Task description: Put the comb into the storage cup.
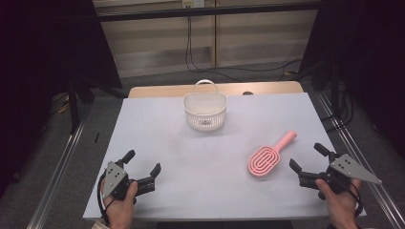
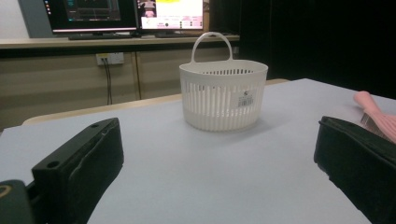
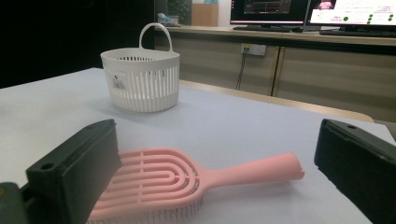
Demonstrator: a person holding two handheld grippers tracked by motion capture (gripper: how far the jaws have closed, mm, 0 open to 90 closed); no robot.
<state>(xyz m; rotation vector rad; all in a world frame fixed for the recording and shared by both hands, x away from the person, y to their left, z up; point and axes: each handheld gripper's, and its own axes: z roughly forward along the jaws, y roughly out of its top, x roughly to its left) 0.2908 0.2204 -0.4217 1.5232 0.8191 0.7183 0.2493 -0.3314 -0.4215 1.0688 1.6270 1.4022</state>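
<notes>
Pale blue-grey sheeting covered the table (image 1: 157, 143), with a strip of bare wood showing along its far edge and dark curtains to either side. One pink hairbrush (image 1: 268, 158) lay flat on the right half of the sheet, bristles down, its handle pointing away toward the far right; in the right gripper view (image 3: 187, 179) its head was partly hidden behind the near black jaw and cut off by the bottom edge. The right gripper (image 1: 308, 160), held in the person's right hand (image 1: 340, 202), sat just beside the brush head with its jaws spread wide and nothing between them. One white slatted basket (image 1: 205, 110) with a loop handle stood upright near the far middle of the table, well apart from the brush; a small label on its wall was too small to read. The left gripper (image 1: 142, 162), held in the left hand (image 1: 122, 205) at the near left corner, also had its jaws spread apart around nothing. Two monitors stood on a counter behind, their screens too blurred to make out.
</notes>
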